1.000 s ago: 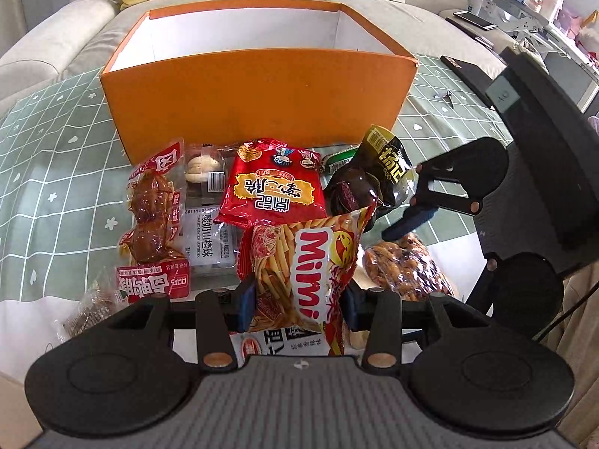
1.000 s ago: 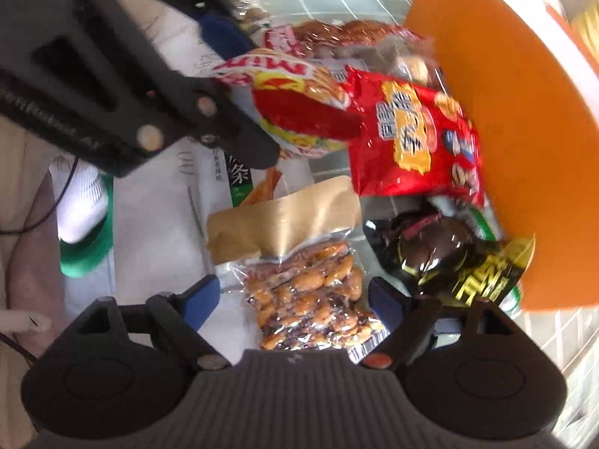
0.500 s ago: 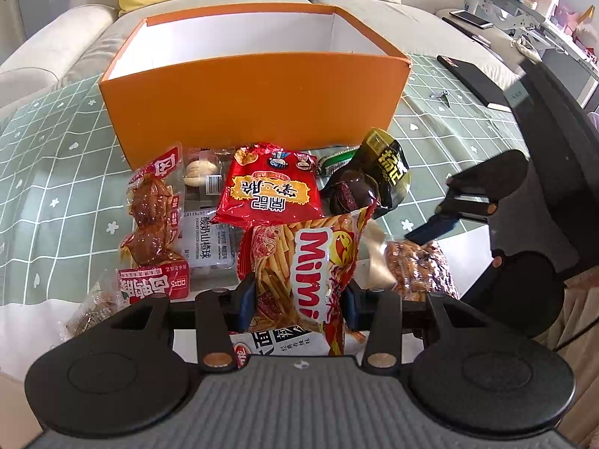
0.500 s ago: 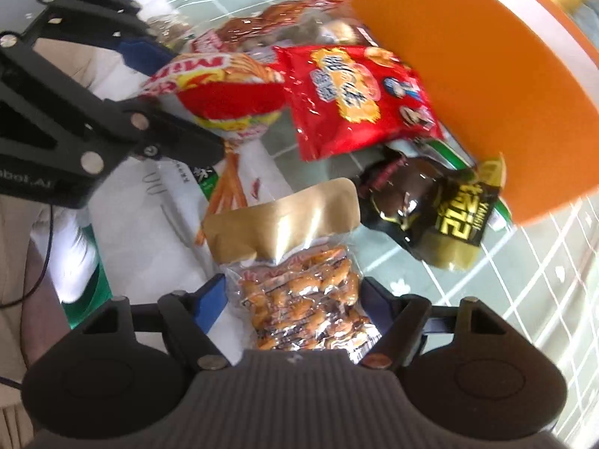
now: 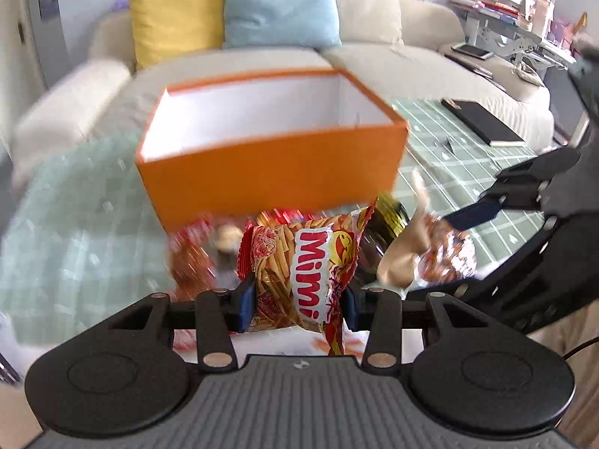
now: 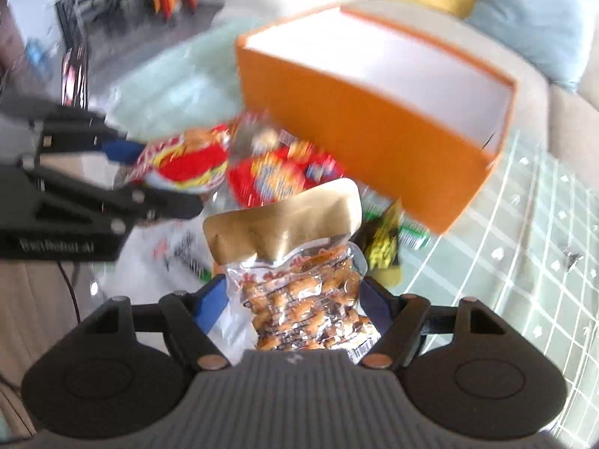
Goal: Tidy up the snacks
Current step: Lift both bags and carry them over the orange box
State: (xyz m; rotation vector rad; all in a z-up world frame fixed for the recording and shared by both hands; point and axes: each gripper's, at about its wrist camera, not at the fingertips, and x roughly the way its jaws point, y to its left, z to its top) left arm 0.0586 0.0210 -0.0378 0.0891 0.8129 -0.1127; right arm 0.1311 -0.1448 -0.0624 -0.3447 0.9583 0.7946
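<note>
My left gripper (image 5: 297,303) is shut on a red and yellow "Mimi" stick-snack bag (image 5: 299,262), held upright above the table. An open orange box (image 5: 269,172) with a white inside stands just beyond it. My right gripper (image 6: 295,295) is shut on a clear pack of peanuts (image 6: 284,220) with a gold top flap, lifted off the table. In the right wrist view the orange box (image 6: 359,131) lies ahead to the right, and the left gripper (image 6: 149,176) with the Mimi bag (image 6: 183,161) is at the left. The left wrist view shows the right gripper (image 5: 455,252) at the right.
On the green checked cloth (image 6: 524,224) in front of the box lie a red snack bag (image 6: 284,176), a dark pack with a yellow end (image 6: 382,247) and a blurred meat snack pack (image 5: 191,258). A black notebook (image 5: 483,121) lies right of the box. A sofa with cushions (image 5: 277,3) stands behind.
The right gripper closed on the peanut pack, rolled and lifted it off the table. The left gripper rose with the Mimi bag. Both views now tilt up toward the box.
</note>
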